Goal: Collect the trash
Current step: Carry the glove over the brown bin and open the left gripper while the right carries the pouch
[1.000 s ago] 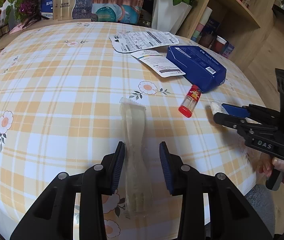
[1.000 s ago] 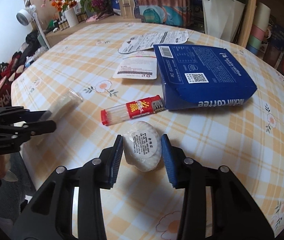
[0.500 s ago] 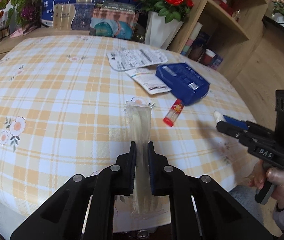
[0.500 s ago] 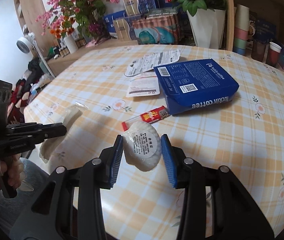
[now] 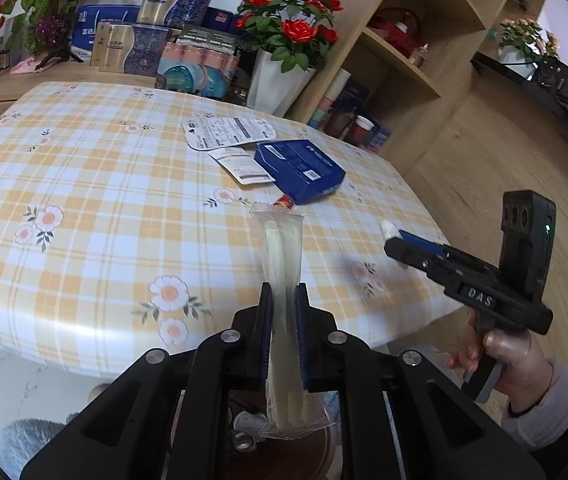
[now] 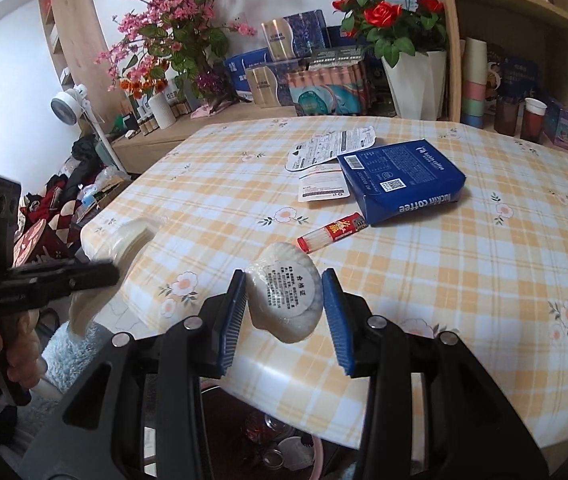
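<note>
My left gripper (image 5: 284,300) is shut on a long clear plastic wrapper (image 5: 282,256) with pale sticks inside, lifted off the checked table (image 5: 84,200) and hanging past its near edge. My right gripper (image 6: 286,292) is shut on a round white wrapped cake (image 6: 284,292) with a printed label, raised above the table's front edge. Each gripper shows in the other's view: the right gripper (image 5: 394,236) at the right, the left gripper (image 6: 104,270) at the left with the wrapper (image 6: 128,240). A bin (image 6: 284,448) holding scraps sits below the table edge.
On the table lie a blue coffee box (image 6: 404,180), a red-capped tube (image 6: 334,230), and white printed packets (image 6: 324,188). A white vase of red roses (image 6: 416,80), boxes and wooden shelves (image 5: 404,60) stand behind. A hand (image 5: 512,360) holds the right gripper.
The left gripper closed on the wrapper, and both grippers rose and drew back from the table with their loads. The table now looks farther off in both views.
</note>
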Motion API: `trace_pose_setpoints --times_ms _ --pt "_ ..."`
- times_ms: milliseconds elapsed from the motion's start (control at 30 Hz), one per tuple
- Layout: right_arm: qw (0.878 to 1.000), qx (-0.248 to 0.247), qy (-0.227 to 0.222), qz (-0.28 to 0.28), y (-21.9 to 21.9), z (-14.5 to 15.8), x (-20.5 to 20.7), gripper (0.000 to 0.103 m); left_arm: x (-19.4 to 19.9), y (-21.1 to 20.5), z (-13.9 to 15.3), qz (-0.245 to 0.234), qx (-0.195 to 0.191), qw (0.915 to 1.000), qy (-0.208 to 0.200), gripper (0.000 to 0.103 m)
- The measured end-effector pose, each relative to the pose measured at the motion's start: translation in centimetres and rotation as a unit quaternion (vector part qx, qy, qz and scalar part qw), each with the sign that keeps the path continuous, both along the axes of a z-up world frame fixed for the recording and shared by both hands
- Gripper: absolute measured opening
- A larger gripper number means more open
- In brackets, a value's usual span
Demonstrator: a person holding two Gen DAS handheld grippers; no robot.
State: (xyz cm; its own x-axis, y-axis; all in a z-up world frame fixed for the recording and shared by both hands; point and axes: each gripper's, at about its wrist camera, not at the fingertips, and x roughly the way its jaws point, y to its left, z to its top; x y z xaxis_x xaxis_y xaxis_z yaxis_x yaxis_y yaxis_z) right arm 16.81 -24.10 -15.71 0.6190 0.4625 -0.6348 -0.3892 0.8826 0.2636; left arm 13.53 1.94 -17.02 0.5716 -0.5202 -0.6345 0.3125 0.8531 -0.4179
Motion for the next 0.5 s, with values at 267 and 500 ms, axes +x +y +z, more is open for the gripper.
trace_pose_setpoints --times_ms 267,500 --pt "1.000 -0.002 -0.022 0.004 1.0 1.9 -3.1 0.041 -4.0 -1.0 0.3 -0.039 -0.007 0.9992 0.000 0.011" --pt "0.999 0.001 -0.040 0.005 1.1 3.1 -5.4 0.041 -6.5 -1.5 0.1 -0.052 0.004 0.9986 0.004 0.011"
